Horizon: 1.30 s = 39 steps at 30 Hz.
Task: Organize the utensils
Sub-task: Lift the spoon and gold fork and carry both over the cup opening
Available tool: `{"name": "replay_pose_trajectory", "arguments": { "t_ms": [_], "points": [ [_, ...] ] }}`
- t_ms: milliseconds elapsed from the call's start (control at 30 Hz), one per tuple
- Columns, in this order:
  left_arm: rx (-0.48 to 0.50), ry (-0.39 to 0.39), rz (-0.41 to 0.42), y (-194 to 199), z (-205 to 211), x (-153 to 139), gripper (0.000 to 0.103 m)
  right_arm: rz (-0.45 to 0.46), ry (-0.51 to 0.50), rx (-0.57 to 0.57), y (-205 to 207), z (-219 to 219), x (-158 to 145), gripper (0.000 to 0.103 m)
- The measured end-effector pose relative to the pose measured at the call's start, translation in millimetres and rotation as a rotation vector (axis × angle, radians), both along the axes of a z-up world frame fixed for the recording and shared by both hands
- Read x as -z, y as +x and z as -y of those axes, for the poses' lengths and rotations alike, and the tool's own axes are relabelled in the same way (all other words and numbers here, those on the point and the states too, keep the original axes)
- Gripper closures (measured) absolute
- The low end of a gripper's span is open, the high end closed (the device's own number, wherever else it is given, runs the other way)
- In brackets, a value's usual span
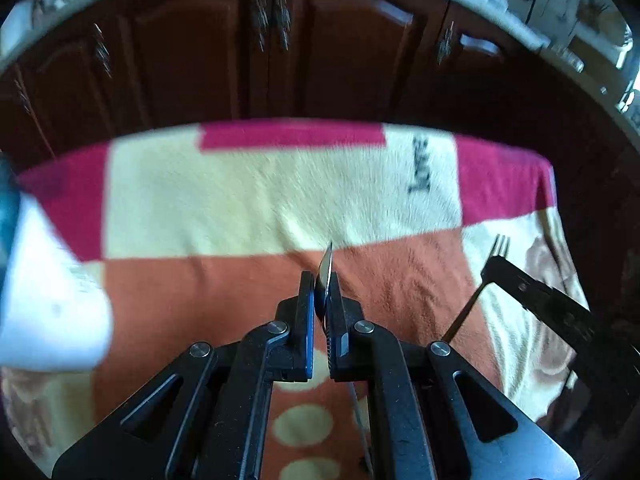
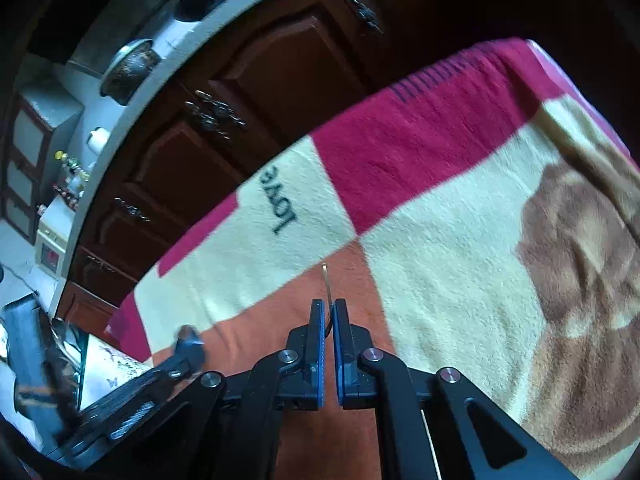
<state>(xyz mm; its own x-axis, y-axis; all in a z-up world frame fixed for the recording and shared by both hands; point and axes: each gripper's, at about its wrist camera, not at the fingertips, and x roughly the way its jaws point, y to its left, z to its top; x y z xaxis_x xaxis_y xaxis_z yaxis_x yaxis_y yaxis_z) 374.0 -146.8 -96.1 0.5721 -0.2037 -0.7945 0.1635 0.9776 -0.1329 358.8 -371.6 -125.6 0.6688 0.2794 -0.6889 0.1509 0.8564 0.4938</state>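
My left gripper point(image 1: 320, 282) is shut on a metal utensil point(image 1: 326, 268). Its head sticks up past the pads edge-on and looks like a spoon bowl, and its handle point(image 1: 357, 412) runs down under the fingers. My right gripper point(image 2: 328, 305) is shut on a thin fork point(image 2: 327, 282), seen edge-on here. In the left wrist view the same fork point(image 1: 497, 246) shows its tines above the right gripper point(image 1: 494, 270), low on the right. In the right wrist view the left gripper point(image 2: 188, 342) is blurred at the lower left. Both grippers hang above a patchwork blanket point(image 1: 248, 200).
A white container point(image 1: 44, 300), blurred, stands at the blanket's left edge. Dark wooden cabinet doors point(image 1: 192, 52) rise behind the far edge of the blanket, under a pale countertop point(image 2: 192, 28) with pots and small items. The blanket point(image 2: 460, 240) spreads flat in cream, pink and orange patches.
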Motion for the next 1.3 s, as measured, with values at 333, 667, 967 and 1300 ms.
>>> {"name": "replay_pose_trajectory", "arguments": {
  "t_ms": [333,667,967,1300],
  "points": [
    [-0.138,-0.066,0.251,-84.5,-84.5,-69.2,0.099,0.268,-0.172,-0.127,-35.2,-60.8,-56.6,0.101],
    [-0.249,-0.141,0.390,-116.4,-178.5,-117.1,0.099,0.414,-0.204,-0.171,-81.5,-109.7,-117.3,0.101],
    [-0.337,-0.127,0.547,-98.2,-252.6,-143.8,0.099,0.528,-0.268,-0.313,-91.8,-217.0,-182.5,0.101],
    [-0.351,-0.082,0.686,-54.6,-289.0,-139.3,0.099,0.548,-0.325,-0.375,-59.7,-306.9,-181.0,0.101]
  ]
}}
